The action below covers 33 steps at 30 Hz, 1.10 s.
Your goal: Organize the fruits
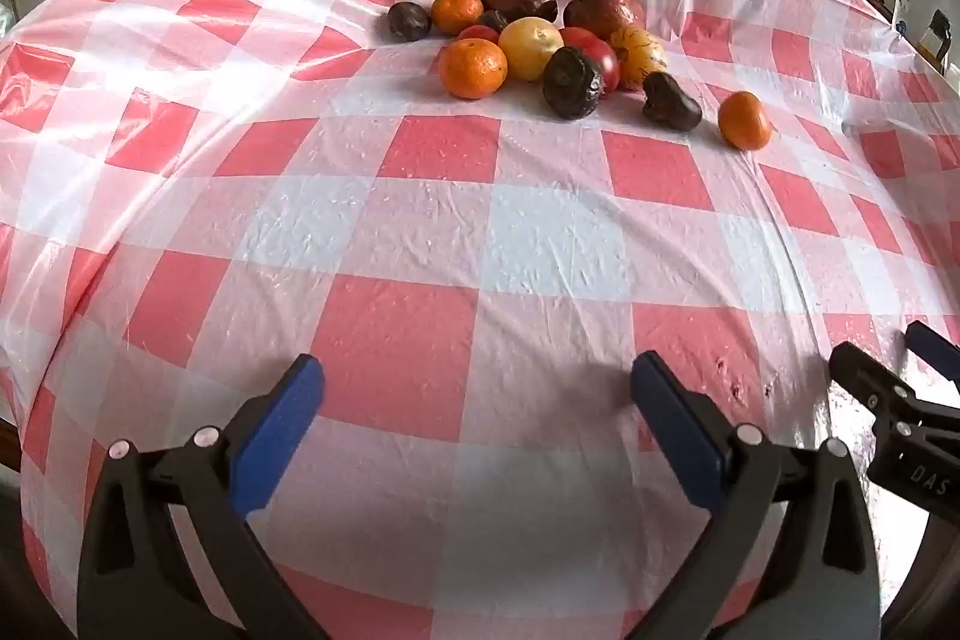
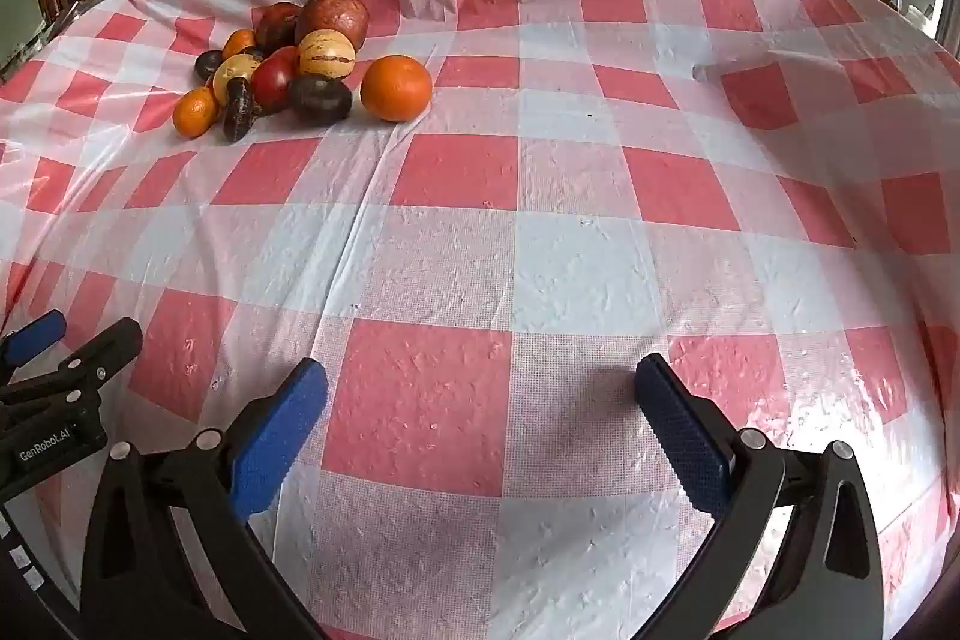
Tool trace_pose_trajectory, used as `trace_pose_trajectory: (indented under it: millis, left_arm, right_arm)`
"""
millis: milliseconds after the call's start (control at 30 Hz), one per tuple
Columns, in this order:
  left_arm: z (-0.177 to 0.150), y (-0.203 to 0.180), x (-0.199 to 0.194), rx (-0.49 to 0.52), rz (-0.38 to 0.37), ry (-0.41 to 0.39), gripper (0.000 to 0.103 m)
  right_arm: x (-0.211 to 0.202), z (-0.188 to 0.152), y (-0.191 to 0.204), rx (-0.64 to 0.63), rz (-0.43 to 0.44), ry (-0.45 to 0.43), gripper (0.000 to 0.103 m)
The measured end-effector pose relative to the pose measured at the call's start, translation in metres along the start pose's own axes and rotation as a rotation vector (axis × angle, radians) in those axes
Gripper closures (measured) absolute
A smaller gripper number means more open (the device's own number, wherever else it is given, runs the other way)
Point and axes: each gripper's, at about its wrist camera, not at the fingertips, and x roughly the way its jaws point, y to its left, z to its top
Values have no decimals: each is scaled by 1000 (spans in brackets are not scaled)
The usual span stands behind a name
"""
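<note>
While both the left gripper [image 1: 477, 388] and right gripper [image 2: 480, 388] are held wide and empty, the fruit pile [image 1: 528, 40] sits untouched near the table's far edge. Round, slippery tangerines [image 1: 744, 120] are best taken across their middles

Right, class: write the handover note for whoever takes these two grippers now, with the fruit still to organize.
Left gripper: open, empty, above bare tablecloth.
Right gripper: open, empty, beside it.
Fruit: all in one mixed pile at the far side; one orange sits slightly apart on the pile's right.
Done: nothing sorted yet.
Left: group every fruit; no bowl or tray visible.
</note>
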Motion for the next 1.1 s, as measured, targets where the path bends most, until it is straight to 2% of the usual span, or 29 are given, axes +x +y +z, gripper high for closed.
trace_pose_trajectory:
  millis: [1100]
  left_arm:
    - [0,0,0,-3,-4,2,1]
  right_arm:
    - [0,-1,0,-3,-4,-1,4]
